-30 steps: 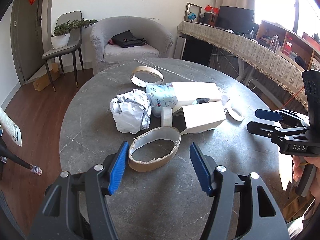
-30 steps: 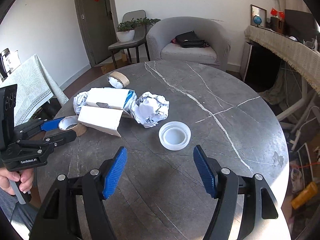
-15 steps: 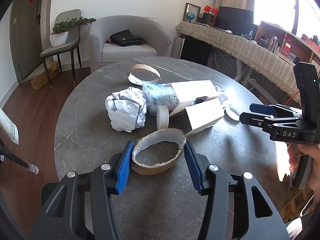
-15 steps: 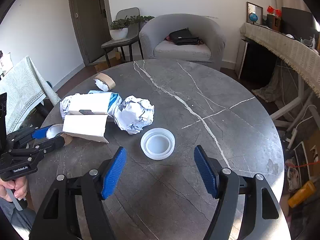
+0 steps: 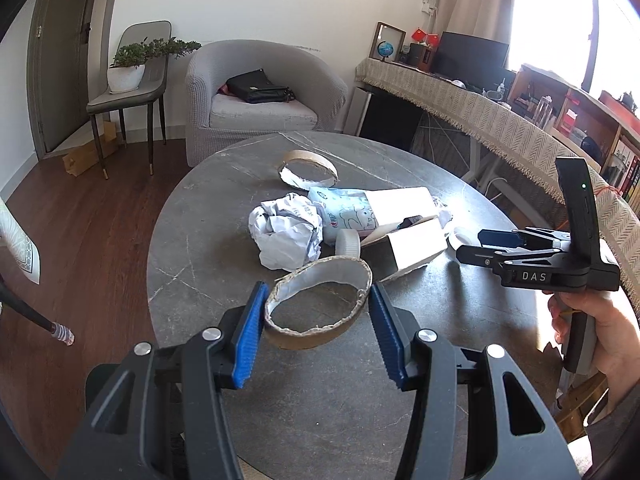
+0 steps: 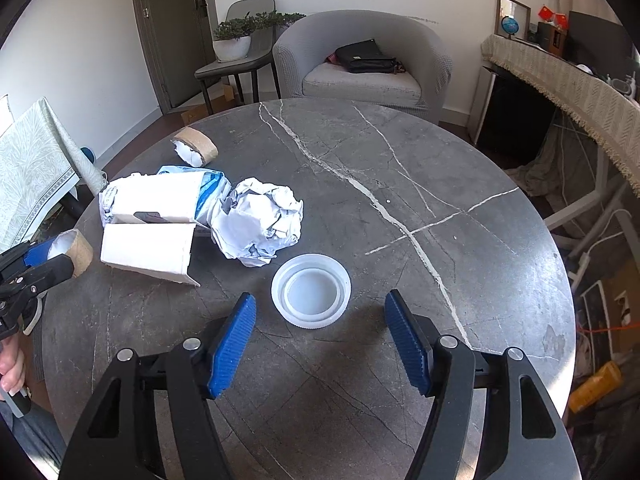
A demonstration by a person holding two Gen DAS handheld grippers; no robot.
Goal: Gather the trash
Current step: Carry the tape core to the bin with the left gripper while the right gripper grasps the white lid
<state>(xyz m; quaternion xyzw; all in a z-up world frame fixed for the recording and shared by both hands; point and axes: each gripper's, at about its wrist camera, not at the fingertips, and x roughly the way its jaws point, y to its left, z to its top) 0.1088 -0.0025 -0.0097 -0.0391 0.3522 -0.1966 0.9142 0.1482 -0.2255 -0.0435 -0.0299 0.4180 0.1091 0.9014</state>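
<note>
Our left gripper [image 5: 316,320], bottom centre of left wrist view: blue pads pinching cardboard tape ring [image 5: 318,306] from both sides, ring tilted, near edge off grey marble table [image 5: 192,264]. Our right gripper [image 6: 320,334], bottom centre of right wrist view: jaws spread wide, nothing between. Just beyond it, white plastic lid [image 6: 311,290] flat on table. Farther, left of centre: crumpled paper [image 6: 258,222], white carton [image 6: 148,252], second tape ring [image 6: 196,152] upper left.
</note>
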